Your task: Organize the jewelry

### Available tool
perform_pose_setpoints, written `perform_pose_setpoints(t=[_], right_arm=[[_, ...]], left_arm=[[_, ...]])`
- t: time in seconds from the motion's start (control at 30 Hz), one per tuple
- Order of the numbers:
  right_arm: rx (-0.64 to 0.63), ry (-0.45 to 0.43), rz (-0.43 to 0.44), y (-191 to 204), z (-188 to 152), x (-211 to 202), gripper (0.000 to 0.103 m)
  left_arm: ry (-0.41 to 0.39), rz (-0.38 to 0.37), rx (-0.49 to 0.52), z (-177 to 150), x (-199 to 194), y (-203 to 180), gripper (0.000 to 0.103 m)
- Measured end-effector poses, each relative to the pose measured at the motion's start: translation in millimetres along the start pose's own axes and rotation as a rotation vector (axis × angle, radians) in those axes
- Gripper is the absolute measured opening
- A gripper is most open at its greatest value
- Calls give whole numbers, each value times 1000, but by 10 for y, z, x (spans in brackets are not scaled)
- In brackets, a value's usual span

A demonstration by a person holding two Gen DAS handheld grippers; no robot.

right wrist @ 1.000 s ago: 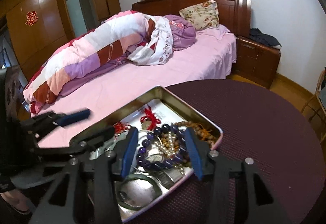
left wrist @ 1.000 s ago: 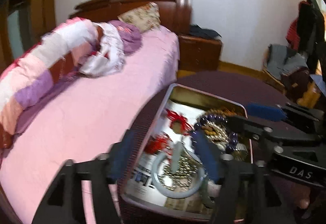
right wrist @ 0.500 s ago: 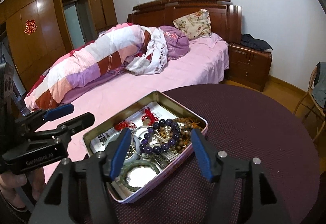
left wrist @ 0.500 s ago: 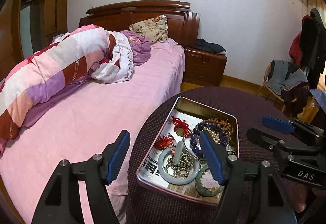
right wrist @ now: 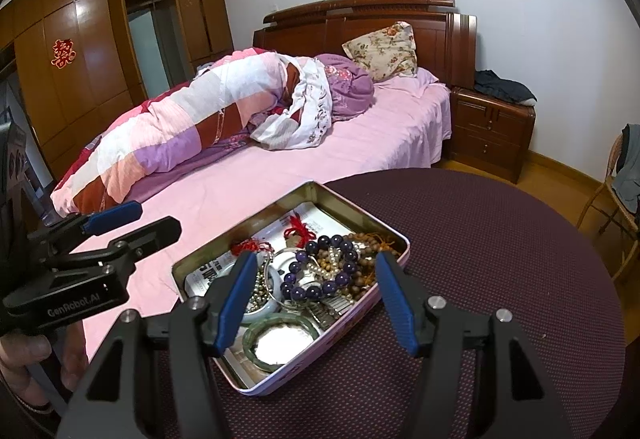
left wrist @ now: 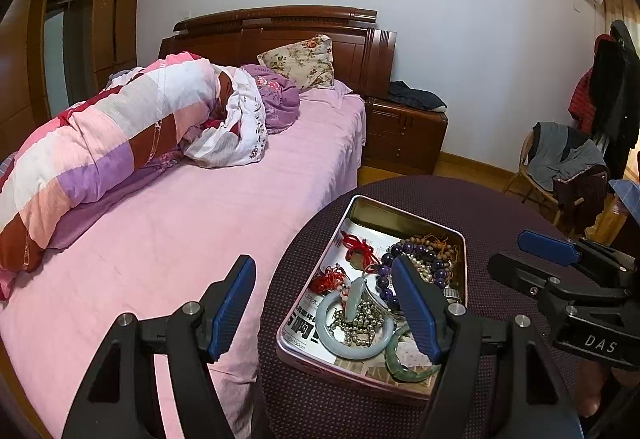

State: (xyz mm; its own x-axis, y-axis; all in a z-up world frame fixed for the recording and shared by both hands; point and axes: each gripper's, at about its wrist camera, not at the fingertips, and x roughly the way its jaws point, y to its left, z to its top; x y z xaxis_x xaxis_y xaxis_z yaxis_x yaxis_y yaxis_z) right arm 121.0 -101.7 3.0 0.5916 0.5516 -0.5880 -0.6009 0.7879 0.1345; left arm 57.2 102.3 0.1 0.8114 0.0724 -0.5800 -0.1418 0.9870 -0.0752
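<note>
The shallow rectangular metal tin [left wrist: 456, 235] of tangled jewelry is sitting on the round maroon tabletop [right wrist: 500, 239]. Left gripper [left wrist: 324, 305] and right gripper [right wrist: 314, 299] are hovering before it, jaws wide and empty, the right's having just been opening. Only the right view is showing a silvery, possibly mirrored, disc [right wrist: 278, 346] inside the green bangle [right wrist: 256, 331].

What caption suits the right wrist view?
Open right gripper hovering above a tin of tangled jewelry on a round table.

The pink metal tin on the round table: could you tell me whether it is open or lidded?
Open: the pink metal tin has no lid on it, and its beads and bangles show from above.
</note>
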Motion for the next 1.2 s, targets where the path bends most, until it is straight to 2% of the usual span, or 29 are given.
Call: perform_pose_setpoints(t=[1.2], right_arm=[[-2,-1,-3,2,-4,0,68]], left_arm=[[-7,2,5,34,-9,-6,71]])
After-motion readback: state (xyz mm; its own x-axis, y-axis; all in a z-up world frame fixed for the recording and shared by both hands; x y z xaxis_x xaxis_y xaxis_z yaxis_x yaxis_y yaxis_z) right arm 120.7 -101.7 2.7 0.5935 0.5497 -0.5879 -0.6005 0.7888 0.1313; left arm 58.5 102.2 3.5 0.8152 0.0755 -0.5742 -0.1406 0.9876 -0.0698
